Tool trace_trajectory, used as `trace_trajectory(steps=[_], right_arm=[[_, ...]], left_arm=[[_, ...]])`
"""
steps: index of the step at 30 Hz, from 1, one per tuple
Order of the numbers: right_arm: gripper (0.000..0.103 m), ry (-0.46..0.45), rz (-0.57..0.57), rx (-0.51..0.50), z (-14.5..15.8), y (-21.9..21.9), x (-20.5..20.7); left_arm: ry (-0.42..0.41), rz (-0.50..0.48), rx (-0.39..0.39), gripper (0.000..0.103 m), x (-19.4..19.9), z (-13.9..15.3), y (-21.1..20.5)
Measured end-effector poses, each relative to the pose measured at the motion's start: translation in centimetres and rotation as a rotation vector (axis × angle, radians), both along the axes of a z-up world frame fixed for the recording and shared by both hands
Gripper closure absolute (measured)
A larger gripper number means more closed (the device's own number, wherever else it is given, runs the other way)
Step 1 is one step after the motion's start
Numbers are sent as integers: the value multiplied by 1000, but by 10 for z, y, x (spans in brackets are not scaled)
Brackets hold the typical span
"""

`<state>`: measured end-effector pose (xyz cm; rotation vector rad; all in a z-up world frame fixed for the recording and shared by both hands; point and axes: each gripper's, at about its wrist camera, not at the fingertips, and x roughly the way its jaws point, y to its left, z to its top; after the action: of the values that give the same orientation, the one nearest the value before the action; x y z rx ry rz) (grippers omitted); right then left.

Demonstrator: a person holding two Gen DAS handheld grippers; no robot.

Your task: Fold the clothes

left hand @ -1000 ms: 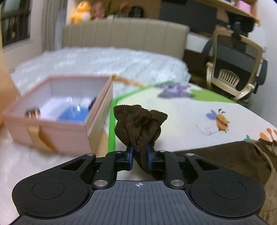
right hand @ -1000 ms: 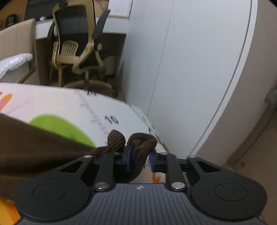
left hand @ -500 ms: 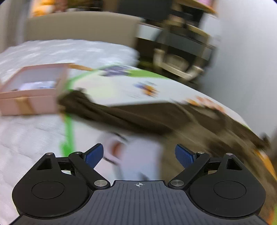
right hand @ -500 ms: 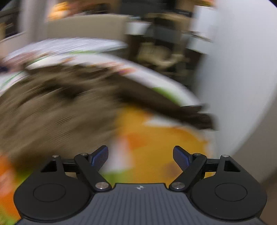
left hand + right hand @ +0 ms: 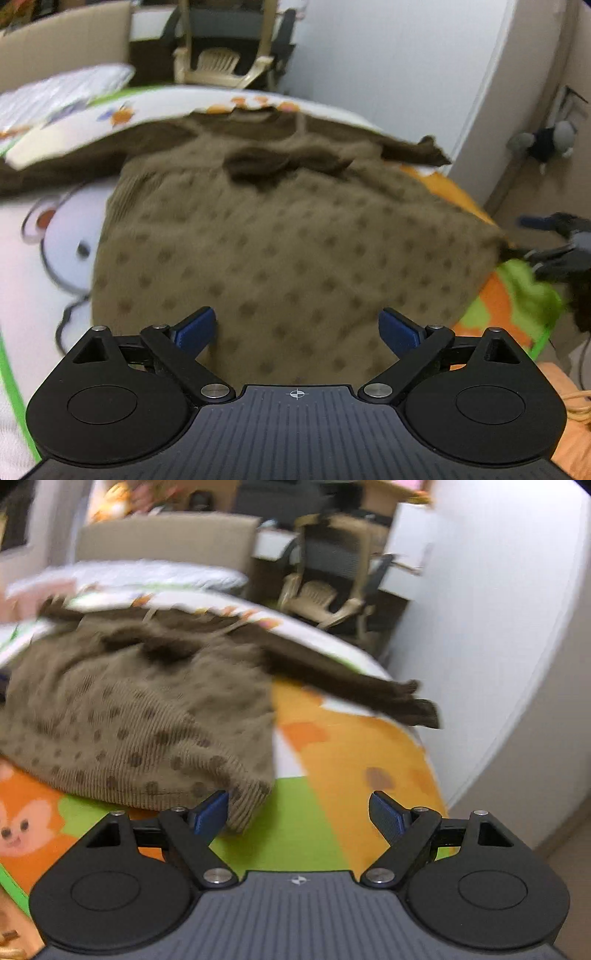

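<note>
A brown dotted knit garment [image 5: 280, 236] lies spread on a cartoon-print mat [image 5: 48, 229], with dark brown sleeves stretched out to both sides. My left gripper [image 5: 297, 328] is open and empty over the garment's near hem. My right gripper [image 5: 299, 812] is open and empty at the garment's [image 5: 147, 716] near right corner, its left finger [image 5: 210, 812] beside the hem. A dark sleeve end [image 5: 410, 705] lies on the mat's orange part near the wall. The right gripper [image 5: 554, 243] also shows at the right edge of the left wrist view.
A white wardrobe wall [image 5: 498, 627] stands close on the right. A beige office chair [image 5: 325, 587] and desk are beyond the mat. A bed with white cover [image 5: 155, 576] and a beige headboard lie behind. A pink box [image 5: 33, 594] is at the far left.
Both grippers have let go of the dark sleeve cuffs, opened and pulled back towards the garment's near hem. The sleeves now lie stretched out on the mat.
</note>
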<state>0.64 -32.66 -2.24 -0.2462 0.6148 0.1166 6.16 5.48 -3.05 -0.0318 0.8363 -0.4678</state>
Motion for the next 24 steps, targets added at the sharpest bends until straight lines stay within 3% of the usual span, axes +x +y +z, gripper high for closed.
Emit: trace_trajectory(steps=[5, 13, 16, 22, 24], right_arm=[[20, -17, 94, 234, 25, -5, -5], [20, 66, 267, 323, 4, 47, 38], [20, 202, 296, 385, -22, 61, 44], [14, 292, 379, 439, -27, 71, 28], [14, 265, 394, 408, -17, 72, 30]], left_arm=[[49, 59, -46, 5, -3, -6, 23], [68, 113, 31, 5, -15, 1, 48], [71, 151, -4, 5, -19, 7, 60], [4, 196, -83, 4, -7, 32, 65], [-16, 222, -112, 4, 4, 40, 63]])
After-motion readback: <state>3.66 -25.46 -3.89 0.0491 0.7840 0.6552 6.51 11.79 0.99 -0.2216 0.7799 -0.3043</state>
